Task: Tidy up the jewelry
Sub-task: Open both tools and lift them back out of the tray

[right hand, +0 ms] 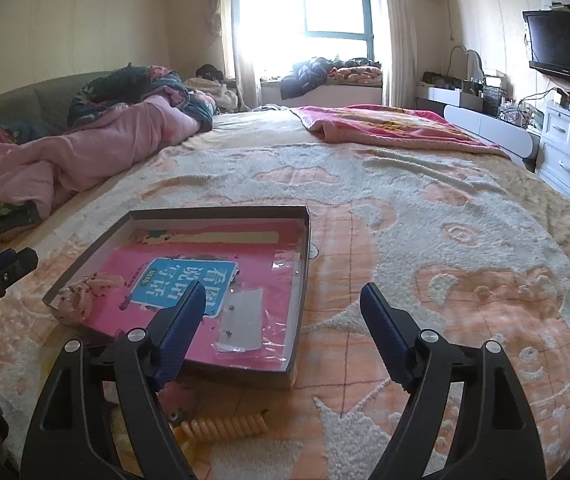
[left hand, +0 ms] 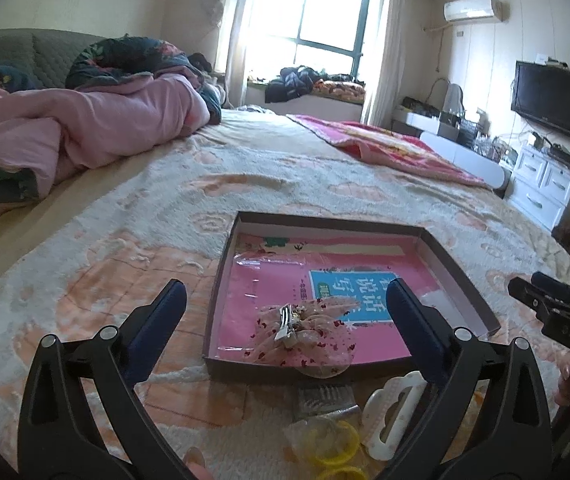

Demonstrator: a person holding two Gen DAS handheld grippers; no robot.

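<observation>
1. Pink gauzy scrunchie lies in the shallow box, at its near edge, at 12 o'clock between the left gripper's wide-spread jaws.
2. Right gripper gapes wide, empty; a clear earring packet sits at its 11 o'clock.

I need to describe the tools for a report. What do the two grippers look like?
Both the left gripper and the right gripper look alike: black plastic frames with triangular cut-outs and round silver rivets, carrying two dark blue ribbed fingers. No cables or sleeves are visible.
</observation>
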